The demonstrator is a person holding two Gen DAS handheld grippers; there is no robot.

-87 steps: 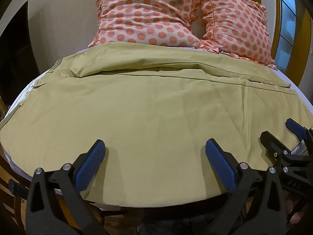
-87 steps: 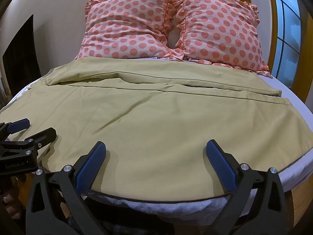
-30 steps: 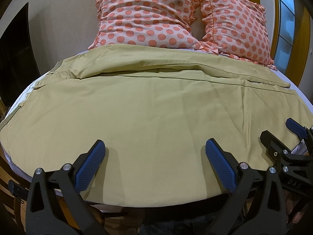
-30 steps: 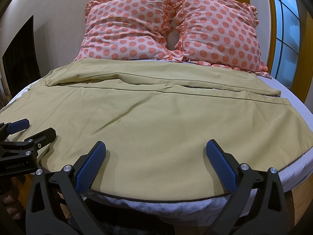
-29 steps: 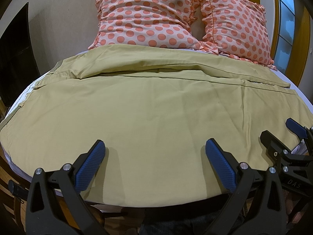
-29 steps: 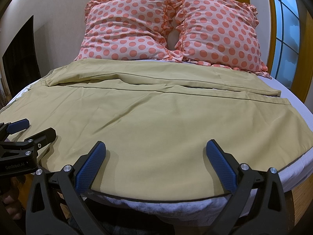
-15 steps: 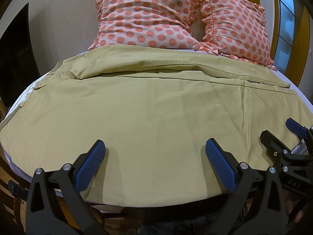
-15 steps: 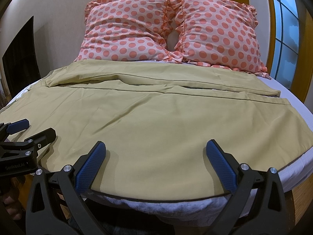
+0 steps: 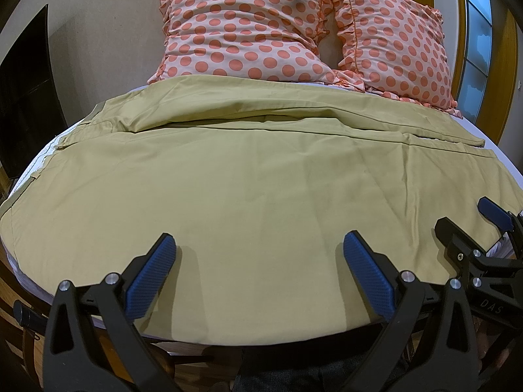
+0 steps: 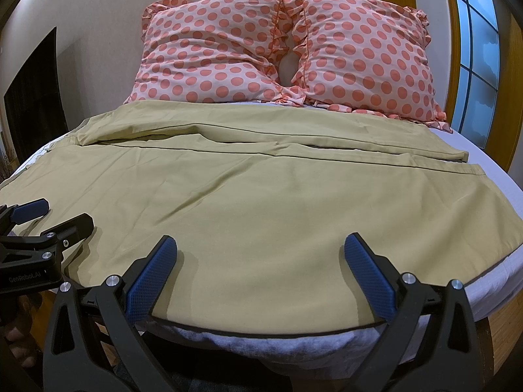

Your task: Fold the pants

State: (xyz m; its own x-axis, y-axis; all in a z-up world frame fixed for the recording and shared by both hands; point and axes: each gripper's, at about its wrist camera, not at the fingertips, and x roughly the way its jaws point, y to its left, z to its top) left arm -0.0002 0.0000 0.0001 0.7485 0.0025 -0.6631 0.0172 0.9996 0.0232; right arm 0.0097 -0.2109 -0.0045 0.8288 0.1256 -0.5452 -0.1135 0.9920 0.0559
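Khaki pants point(image 9: 255, 176) lie spread flat across the bed, waistband at the left, leg hems at the right; they also show in the right wrist view point(image 10: 261, 196). One leg lies nearer me, the other farther back by the pillows. My left gripper point(image 9: 258, 254) is open and empty, just above the near edge of the pants. My right gripper point(image 10: 260, 254) is open and empty over the near edge further right. Each gripper shows in the other's view, the right gripper point(image 9: 470, 225) at the right, the left gripper point(image 10: 55, 215) at the left.
Two pink polka-dot pillows point(image 10: 281, 52) lean on the wall at the head of the bed. The white bed sheet point(image 10: 500, 170) shows at the right and the front edge. A window point(image 10: 477, 49) is at the right, a dark panel point(image 9: 23, 98) at the left.
Both grippers have tilted or lifted slightly, so the pillows sit a little lower in view. The pants have not moved.
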